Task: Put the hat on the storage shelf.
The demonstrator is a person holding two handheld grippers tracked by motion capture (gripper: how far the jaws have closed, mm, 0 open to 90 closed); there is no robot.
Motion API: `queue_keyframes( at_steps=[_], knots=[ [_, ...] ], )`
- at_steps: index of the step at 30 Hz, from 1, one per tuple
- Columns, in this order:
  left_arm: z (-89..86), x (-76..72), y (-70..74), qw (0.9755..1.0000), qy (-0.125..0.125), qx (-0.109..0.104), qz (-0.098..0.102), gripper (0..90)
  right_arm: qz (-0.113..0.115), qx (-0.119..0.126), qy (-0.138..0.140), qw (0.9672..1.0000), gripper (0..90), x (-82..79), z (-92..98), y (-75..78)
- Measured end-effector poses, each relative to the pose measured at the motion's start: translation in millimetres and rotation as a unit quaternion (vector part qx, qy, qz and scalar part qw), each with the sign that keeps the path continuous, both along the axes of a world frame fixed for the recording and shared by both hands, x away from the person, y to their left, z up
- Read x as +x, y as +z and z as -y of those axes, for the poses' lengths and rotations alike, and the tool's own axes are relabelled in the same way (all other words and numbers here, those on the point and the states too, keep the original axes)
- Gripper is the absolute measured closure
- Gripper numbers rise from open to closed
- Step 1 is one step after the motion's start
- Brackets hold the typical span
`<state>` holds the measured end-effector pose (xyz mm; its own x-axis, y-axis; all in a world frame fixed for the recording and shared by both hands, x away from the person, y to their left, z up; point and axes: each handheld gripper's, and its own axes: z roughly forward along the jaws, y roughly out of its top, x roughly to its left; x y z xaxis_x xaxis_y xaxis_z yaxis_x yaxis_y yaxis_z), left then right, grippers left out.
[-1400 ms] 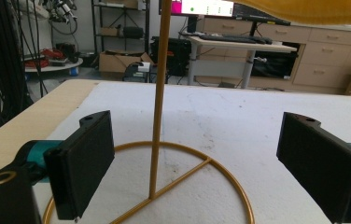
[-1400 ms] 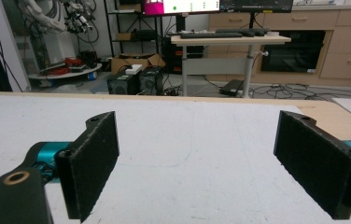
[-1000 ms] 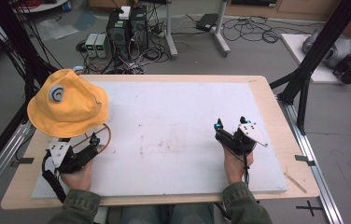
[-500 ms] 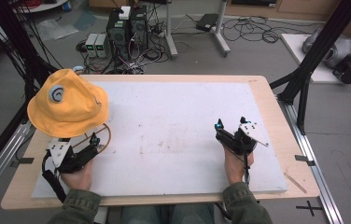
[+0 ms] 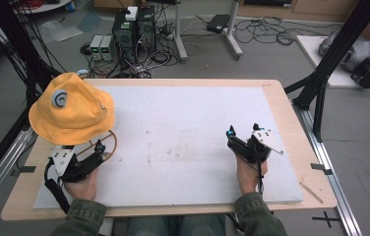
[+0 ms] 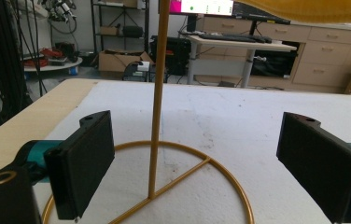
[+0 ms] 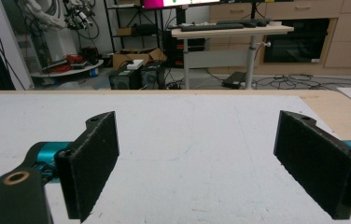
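A yellow bucket hat [image 5: 71, 109] with a grey round patch sits on top of a thin gold wire stand [image 6: 157, 98] at the table's left. The stand's ring base [image 5: 109, 142] rests on the white mat. My left gripper [image 5: 97, 150] is open at the near left, its jaws on either side of the stand's upright rod, not touching it. The hat's brim [image 6: 304, 9] hangs above in the left gripper view. My right gripper [image 5: 242, 137] is open at the near right over bare mat [image 7: 187, 154], with nothing between its jaws.
A white foam mat [image 5: 183, 132] covers most of the wooden table [image 5: 291, 113]. Black frame posts [image 5: 330, 59] stand at both sides. Computers and cables [image 5: 134, 29] lie on the floor beyond the far edge.
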<state>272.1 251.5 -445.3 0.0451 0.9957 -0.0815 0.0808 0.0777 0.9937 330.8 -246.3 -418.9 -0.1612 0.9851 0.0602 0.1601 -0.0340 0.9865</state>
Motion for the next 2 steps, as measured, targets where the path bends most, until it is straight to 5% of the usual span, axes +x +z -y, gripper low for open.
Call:
queue_keyframes(
  at_steps=[2],
  knots=[
    [0.1,-0.2,0.0,1.0000,0.000,0.000,0.000,11.5,0.000,0.001,0.000,1.0000,13.9,0.3,-0.1,-0.1]
  ],
)
